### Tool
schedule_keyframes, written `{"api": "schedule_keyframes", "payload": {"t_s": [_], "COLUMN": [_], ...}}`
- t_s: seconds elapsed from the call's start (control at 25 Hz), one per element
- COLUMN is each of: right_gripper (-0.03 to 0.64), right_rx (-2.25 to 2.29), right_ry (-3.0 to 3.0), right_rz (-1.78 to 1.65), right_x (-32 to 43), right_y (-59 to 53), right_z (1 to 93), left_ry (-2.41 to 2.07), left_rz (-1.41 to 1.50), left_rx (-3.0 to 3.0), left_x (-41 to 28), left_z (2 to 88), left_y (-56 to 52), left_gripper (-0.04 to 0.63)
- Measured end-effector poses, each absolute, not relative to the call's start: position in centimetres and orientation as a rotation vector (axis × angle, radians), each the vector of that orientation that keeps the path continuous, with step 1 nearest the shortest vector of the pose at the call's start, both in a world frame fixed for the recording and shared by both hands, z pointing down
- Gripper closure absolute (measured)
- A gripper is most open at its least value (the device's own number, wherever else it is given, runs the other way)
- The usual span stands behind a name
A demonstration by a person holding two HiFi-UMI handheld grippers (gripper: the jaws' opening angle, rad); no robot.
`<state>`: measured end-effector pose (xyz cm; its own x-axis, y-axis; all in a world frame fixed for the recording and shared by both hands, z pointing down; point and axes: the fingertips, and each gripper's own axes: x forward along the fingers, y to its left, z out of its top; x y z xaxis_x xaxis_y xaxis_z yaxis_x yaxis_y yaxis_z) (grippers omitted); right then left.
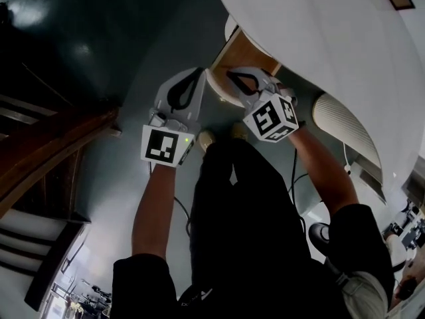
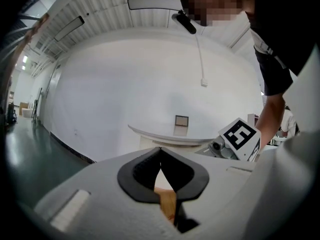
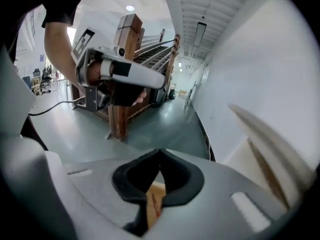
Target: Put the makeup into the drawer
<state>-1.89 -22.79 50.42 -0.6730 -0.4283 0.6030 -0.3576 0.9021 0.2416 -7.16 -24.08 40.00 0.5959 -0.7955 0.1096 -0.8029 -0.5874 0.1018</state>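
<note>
No makeup and no drawer show in any view. In the head view my left gripper (image 1: 199,73) and right gripper (image 1: 230,76) are held side by side in front of the person, pointing at a white table's edge (image 1: 229,102). Both are shut, tips touching, with nothing between them. In the left gripper view the left gripper (image 2: 160,149) is shut, and the right gripper's marker cube (image 2: 241,136) shows at the right. The right gripper (image 3: 159,152) is shut in its own view, with the left gripper's body (image 3: 120,76) ahead at the left.
A white rounded tabletop (image 2: 165,137) on a wood-sided base (image 1: 239,55) stands against a white wall (image 2: 125,84). A dark wooden staircase (image 3: 127,69) rises over the green floor (image 1: 133,65) at the left. A cable (image 3: 50,106) lies on the floor.
</note>
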Motion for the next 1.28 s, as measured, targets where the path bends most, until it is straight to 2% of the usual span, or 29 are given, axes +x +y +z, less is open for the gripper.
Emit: {"api": "schedule_keyframes", "payload": {"t_s": [0.48, 0.68, 1.28], "right_gripper": [0.614, 0.614, 0.614], "right_rx": [0.716, 0.843, 0.993], "right_ry": [-2.69, -2.847, -2.997], "right_rz": [-0.105, 0.017, 0.0], "right_x": [-1.5, -0.2, 2.7], "right_y": [-19.4, -18.4, -15.0], "right_z": [34.5, 28.9, 19.3], "left_ry": [-1.38, -1.364, -1.348], "left_rz": [-0.023, -0.063, -0.135], "left_rx": [2.716, 2.764, 2.866], "left_x": [-5.2, -4.1, -2.5], "left_z": [29.5, 25.7, 17.5], "left_y": [-20.2, -19.1, -15.0], "left_gripper": [0.584, 0.584, 0.584]}}
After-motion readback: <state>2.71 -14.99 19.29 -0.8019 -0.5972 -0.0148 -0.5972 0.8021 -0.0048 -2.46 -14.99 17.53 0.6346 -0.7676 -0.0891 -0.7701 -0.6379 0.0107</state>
